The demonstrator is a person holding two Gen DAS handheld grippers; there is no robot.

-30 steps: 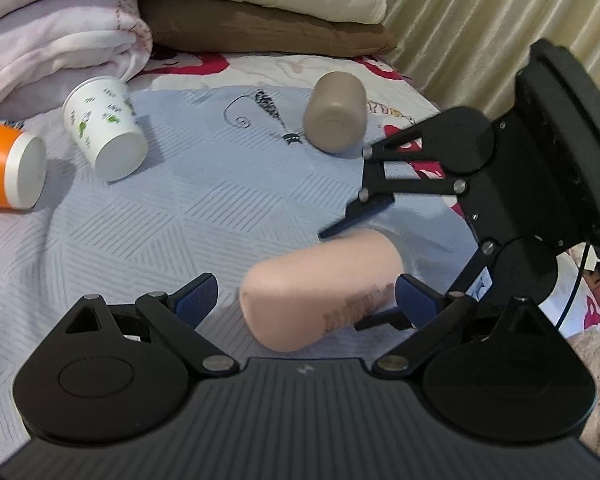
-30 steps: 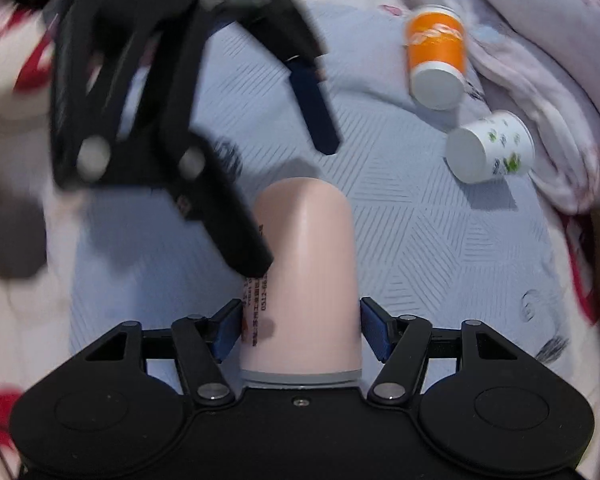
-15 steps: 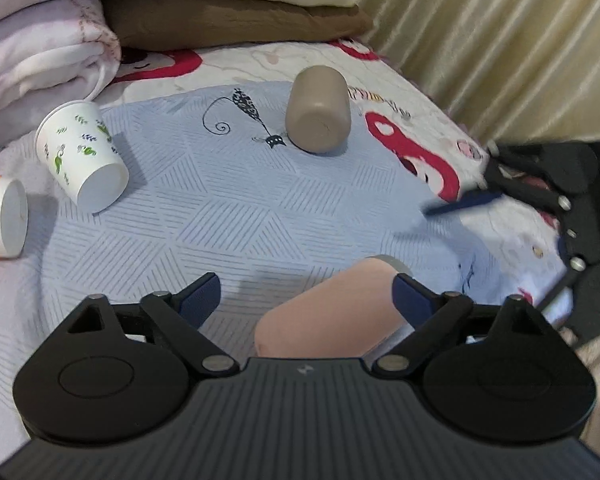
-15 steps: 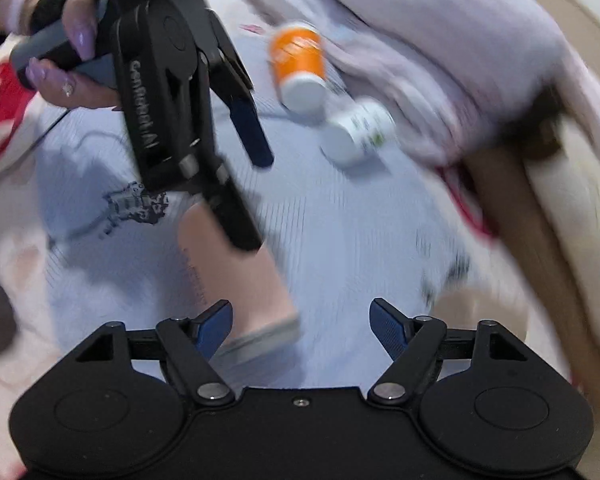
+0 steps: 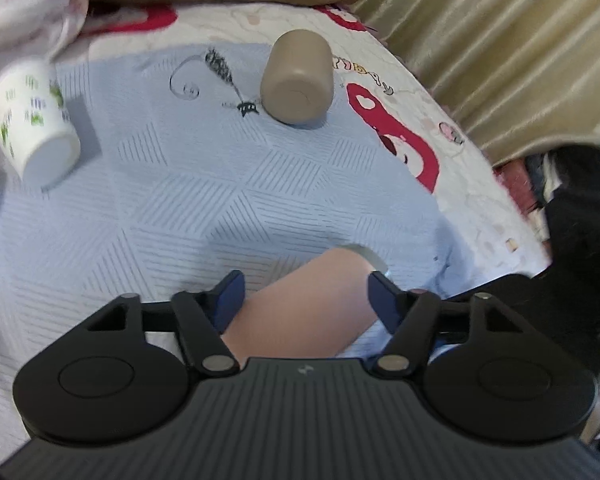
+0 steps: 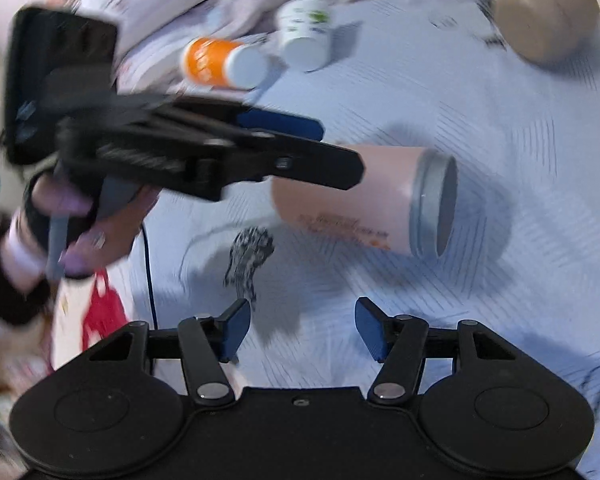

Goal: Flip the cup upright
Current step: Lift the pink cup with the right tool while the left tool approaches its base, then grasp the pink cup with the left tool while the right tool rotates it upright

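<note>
Left hand-held gripper: blue pads clamp the smooth pink cylindrical tumbler at its body.
Pink tumbler: on its side above the ribbed pale-blue bedspread, grey metal rim open.
Right hand-held gripper: jaws apart, empty, near the tumbler.
Beyond the tumbler: matte taupe cup, white printed paper cup, orange paper cup, all lying sideways.

Two wrist cameras over one blue bedspread, looking from different sides.

The left wrist view sits low and close behind the pink cup, facing the far pillows and the curtain at right. The right wrist view looks down from higher and farther back, seeing the pink cup side-on. Both share the bedspread, the tan cup and the white paper cup.
</note>
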